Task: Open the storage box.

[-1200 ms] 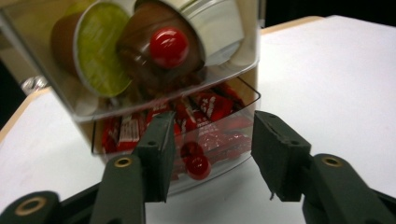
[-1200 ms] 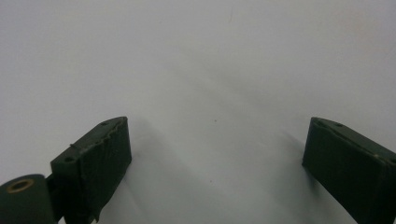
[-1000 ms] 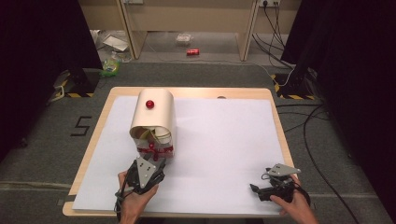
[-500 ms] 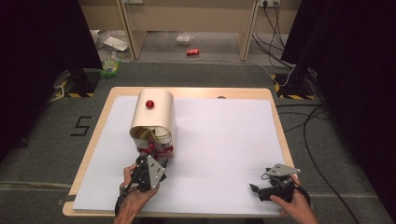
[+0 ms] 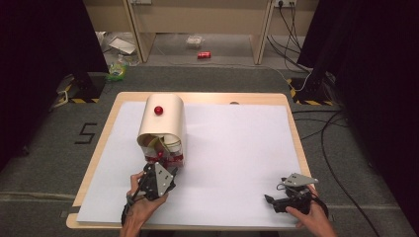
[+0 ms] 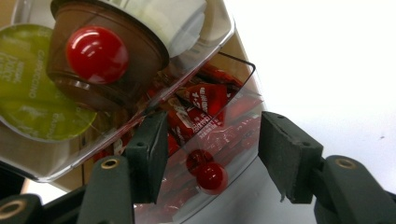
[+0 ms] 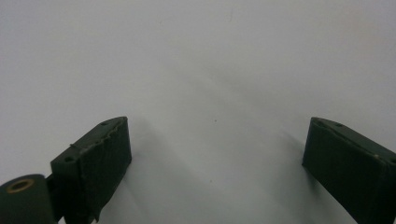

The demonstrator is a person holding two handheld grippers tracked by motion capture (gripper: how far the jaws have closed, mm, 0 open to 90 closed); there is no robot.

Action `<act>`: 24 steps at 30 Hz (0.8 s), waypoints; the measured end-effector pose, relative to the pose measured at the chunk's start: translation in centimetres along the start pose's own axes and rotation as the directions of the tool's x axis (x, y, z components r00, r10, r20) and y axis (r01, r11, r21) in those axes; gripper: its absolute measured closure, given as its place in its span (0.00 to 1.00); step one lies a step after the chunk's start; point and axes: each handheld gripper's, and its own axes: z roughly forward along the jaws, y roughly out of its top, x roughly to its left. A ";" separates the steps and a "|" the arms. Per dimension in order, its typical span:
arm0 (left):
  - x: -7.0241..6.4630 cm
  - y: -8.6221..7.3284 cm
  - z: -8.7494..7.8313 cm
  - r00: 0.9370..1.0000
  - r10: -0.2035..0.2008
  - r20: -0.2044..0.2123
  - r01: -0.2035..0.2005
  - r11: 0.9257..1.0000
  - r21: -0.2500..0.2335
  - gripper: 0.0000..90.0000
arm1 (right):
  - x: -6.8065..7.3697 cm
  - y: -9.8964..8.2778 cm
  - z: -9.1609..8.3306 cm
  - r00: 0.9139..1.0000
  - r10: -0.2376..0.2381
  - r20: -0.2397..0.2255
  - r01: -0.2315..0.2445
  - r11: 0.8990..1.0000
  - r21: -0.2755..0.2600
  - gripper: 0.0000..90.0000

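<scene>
I am holding the left gripper right at the near, open end of the cream box with the rounded top, which lies along the left part of the table. The box runs lengthwise away from me, so its mouth is pointing straight at this tool. The right gripper is sitting well apart, near the front right corner, so the left one is far nearer.

In the left gripper view I am looking along the jaws into a clear plastic drawer at that mouth. The jaws are standing apart, gripping nothing: the small red knob on the drawer's front is sitting between the pads, a little nearer the left one, with a gap on each side. I judge that the coming move turns on this: the knob is lying dead ahead and slightly low, so the jaws need to close squarely on it before any pull toward me along the box's long axis.

The drawer is showing red wrapped packets through its wall. Above it a brown coffee pod is lying tilted beside a green-lidded pod.

The right gripper's jaws are wide open over bare white paper.
</scene>
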 end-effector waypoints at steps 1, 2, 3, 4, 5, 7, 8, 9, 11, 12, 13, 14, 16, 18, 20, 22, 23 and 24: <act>0.1 0.1 -0.1 1.000 -0.017 0.009 0.017 1.000 0.003 0.47 | 0.0 0.0 0.0 1.000 -0.001 0.000 0.001 1.000 0.000 0.09; 0.1 0.1 -0.1 1.000 -0.017 0.009 0.017 1.000 0.003 0.47 | 0.0 0.0 0.0 1.000 -0.001 0.000 0.001 1.000 0.000 0.09; 0.1 0.1 -0.2 1.000 -0.024 0.013 0.024 1.000 0.003 0.47 | 0.0 0.0 0.0 1.000 0.000 0.000 0.000 1.000 0.000 0.09; 0.1 0.1 -0.4 0.999 -0.034 0.017 0.034 0.999 0.002 0.48 | 0.0 0.0 0.0 1.000 -0.001 0.000 0.001 1.000 0.000 0.09; 0.1 0.0 -0.5 0.999 -0.047 0.022 0.047 0.999 -0.001 0.48 | 0.0 0.0 0.0 1.000 -0.001 0.000 0.001 1.000 0.000 0.09; 0.1 0.0 -0.9 0.998 -0.061 0.033 0.061 0.998 -0.002 0.48 | 0.0 0.0 0.0 1.000 -0.001 0.000 0.001 1.000 0.000 0.09; 0.1 0.0 -0.9 0.998 -0.061 0.033 0.061 0.998 -0.002 0.48 | 0.0 0.0 0.0 1.000 -0.001 0.000 0.001 1.000 0.000 0.09; 0.1 -0.1 -1.2 0.997 -0.068 0.046 0.068 0.998 0.001 0.49 | 0.0 0.0 0.0 1.000 -0.001 0.000 0.001 1.000 0.000 0.09; 0.1 -0.1 -1.7 0.995 -0.079 0.065 0.079 0.997 0.003 0.49 | 0.0 0.0 0.0 1.000 -0.001 0.000 0.001 1.000 0.000 0.09; 0.1 -0.1 -1.7 0.995 -0.079 0.065 0.079 0.997 0.003 0.49 | 0.0 0.0 0.0 1.000 -0.001 0.000 0.001 1.000 0.000 0.09; 0.2 -0.2 -2.0 0.993 -0.094 0.078 0.094 0.996 0.002 0.50 | 0.0 0.0 0.0 1.000 -0.001 0.000 0.001 1.000 0.000 0.09; 0.3 -0.2 -2.1 0.991 -0.105 0.085 0.105 0.994 0.000 0.50 | 0.0 0.0 0.0 1.000 -0.001 0.000 0.001 1.000 0.000 0.09; 0.5 -0.3 -2.3 0.988 -0.117 0.101 0.119 0.993 -0.013 0.50 | 0.0 0.0 0.0 1.000 -0.001 0.000 0.001 1.000 0.000 0.09; 0.4 -0.4 -2.7 0.982 -0.156 0.111 0.158 0.987 -0.008 0.50 | 0.0 0.0 0.0 1.000 -0.001 0.000 0.001 1.000 0.000 0.09; 0.4 -0.4 -2.9 0.980 -0.160 0.118 0.162 0.987 -0.003 0.50 | 0.0 0.0 0.0 1.000 0.000 -0.001 0.000 1.000 0.000 0.09; 0.4 -0.4 -3.0 0.976 -0.179 0.126 0.180 0.984 0.000 0.51 | 0.0 0.0 0.0 1.000 -0.001 0.000 0.001 1.000 0.000 0.09; 0.4 -0.4 -3.2 0.973 -0.191 0.132 0.193 0.981 0.002 0.51 | 0.0 0.0 0.0 1.000 -0.001 0.000 0.001 1.000 0.000 0.09; 0.4 -0.4 -3.2 0.973 -0.191 0.132 0.193 0.981 0.002 0.51 | 0.0 0.0 0.0 1.000 -0.001 0.000 0.001 1.000 0.000 0.09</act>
